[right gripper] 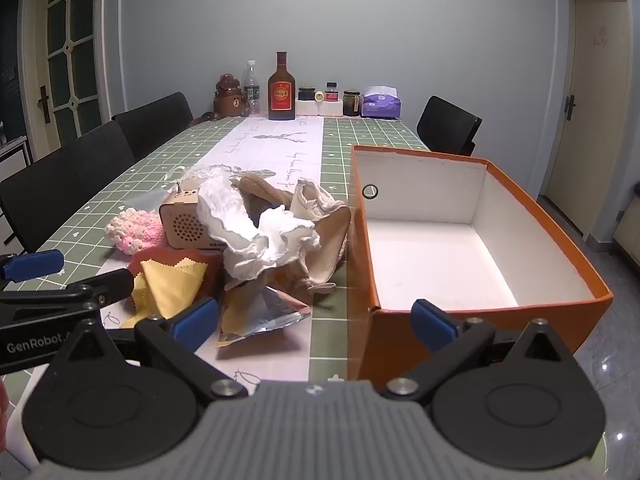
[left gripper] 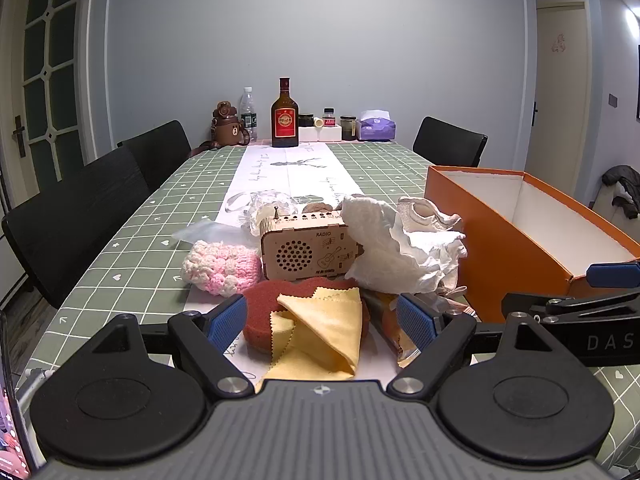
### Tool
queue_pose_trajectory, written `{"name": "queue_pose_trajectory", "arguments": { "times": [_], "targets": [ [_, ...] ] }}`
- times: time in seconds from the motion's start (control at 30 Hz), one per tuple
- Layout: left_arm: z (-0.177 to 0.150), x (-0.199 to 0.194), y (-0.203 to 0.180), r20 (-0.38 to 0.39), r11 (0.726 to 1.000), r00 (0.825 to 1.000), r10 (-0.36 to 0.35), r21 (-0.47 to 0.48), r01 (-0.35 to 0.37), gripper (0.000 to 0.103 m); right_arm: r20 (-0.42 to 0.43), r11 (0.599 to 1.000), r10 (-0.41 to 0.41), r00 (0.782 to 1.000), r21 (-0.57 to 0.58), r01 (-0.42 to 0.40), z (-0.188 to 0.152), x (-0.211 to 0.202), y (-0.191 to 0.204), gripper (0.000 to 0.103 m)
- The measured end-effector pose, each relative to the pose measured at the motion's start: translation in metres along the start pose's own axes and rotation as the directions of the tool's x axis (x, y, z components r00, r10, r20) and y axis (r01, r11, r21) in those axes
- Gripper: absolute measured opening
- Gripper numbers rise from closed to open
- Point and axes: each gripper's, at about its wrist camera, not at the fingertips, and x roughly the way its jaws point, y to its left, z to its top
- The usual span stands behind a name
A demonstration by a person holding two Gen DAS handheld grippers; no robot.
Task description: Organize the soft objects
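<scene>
Both hand-held grippers open, empty, above the worktop (left gripper: pixel 132 216).
Left hand-held gripper (left gripper: pixel 320 322): yellow cloth (left gripper: pixel 324 328) lies between its fingers. Right hand-held gripper (right gripper: pixel 314 322): orange box (right gripper: pixel 472 316) just ahead-right, soft pile ahead-left.

Pale grey-blue wall (left gripper: pixel 320 40), glass-paned door (left gripper: pixel 48 72) at left, black chairs (left gripper: pixel 76 208) along the bench's (left gripper: pixel 132 248) left edge.

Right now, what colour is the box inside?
White inside the box, orange outside; clearest in the right wrist view.
</scene>
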Motion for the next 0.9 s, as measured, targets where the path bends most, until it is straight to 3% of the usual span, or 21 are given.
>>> {"name": "queue_pose_trajectory", "arguments": {
  "times": [0.9],
  "targets": [
    [-0.0025, 0.0004, 0.0001, -0.011, 1.0, 1.0, -0.003, -0.006, 0.003, 0.099, 0.0, 1.0, -0.007, 1.0, 0.001, 0.007, -0.0013, 0.0032, -0.001, 0.101]
  ]
}}
